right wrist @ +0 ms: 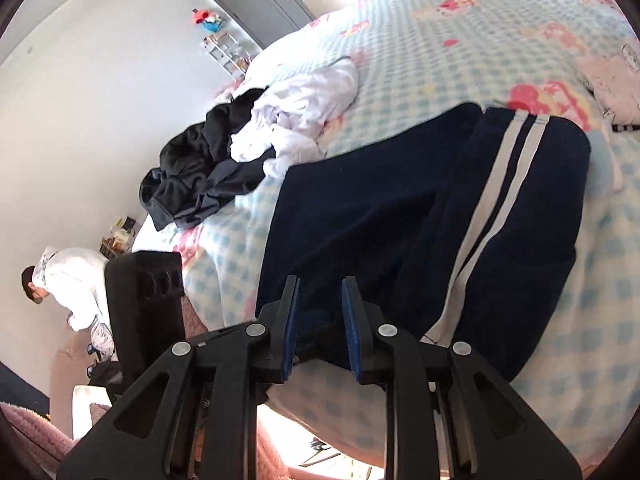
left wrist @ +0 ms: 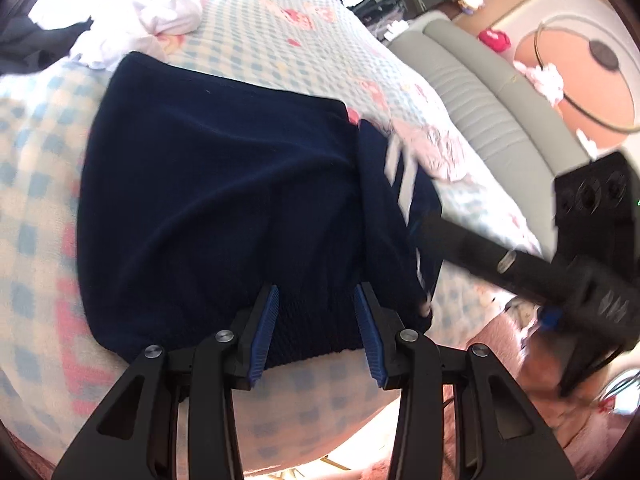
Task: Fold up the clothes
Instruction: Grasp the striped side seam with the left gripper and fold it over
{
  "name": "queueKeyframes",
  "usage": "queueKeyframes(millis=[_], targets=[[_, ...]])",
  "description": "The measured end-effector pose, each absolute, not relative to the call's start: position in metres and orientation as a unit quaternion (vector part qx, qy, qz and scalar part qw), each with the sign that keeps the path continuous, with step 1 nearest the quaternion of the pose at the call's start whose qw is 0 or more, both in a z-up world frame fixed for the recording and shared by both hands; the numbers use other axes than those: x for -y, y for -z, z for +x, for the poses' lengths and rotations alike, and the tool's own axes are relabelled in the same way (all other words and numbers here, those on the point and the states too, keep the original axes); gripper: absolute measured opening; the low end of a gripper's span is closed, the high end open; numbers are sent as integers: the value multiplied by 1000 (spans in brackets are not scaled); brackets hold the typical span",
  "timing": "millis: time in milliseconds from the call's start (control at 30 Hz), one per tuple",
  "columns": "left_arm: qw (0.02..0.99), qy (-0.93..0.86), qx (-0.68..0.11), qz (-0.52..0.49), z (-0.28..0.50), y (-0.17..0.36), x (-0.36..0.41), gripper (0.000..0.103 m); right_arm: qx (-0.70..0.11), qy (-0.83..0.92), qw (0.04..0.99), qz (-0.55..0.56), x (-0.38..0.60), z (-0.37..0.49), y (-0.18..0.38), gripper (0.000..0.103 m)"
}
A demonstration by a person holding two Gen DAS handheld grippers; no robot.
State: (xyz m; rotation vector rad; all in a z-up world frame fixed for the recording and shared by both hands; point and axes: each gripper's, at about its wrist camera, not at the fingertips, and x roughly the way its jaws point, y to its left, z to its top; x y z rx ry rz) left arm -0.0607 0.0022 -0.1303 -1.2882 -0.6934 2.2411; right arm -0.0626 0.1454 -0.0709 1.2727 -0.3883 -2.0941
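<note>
Currently, navy pants [right wrist: 400, 216] w/ white side stripes lie part-folded on the checked bed [right wrist: 460, 48], waistband at the near edge. Left tongs [left wrist: 316, 312] hover half-open over the waistband, gripping nothing; right tongs [right wrist: 320, 304] are narrowed, cloth between the pads, but I can't tell if they pinch. Fabric looks soft, floppy, light; best grabbed at waistband or hem corners.

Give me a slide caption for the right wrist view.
Right tongs closed on the near edge of navy striped trousers on a checked bedspread, unfolded clothes heaped behind.
</note>
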Motion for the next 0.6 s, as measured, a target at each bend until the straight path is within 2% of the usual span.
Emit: queueKeyframes(millis=[233, 300, 400, 467, 533, 600], targets=[[265, -793, 303, -457, -66, 131, 3, 43, 207, 815, 263, 472, -200, -30, 66, 28], [285, -778, 314, -463, -72, 132, -4, 44, 196, 821, 245, 477, -213, -24, 65, 28], [315, -754, 330, -473, -81, 132, -15, 48, 163, 822, 226, 496, -221, -15, 70, 30], [330, -739, 335, -483, -89, 135, -28, 58, 150, 811, 231, 517, -218, -11, 80, 34], [331, -737, 321, -494, -94, 135, -39, 58, 144, 800, 238, 532, -214, -10, 90, 42], [320, -747, 289, -506, -96, 133, -50, 50, 136, 793, 240, 543, -211, -11, 99, 47]])
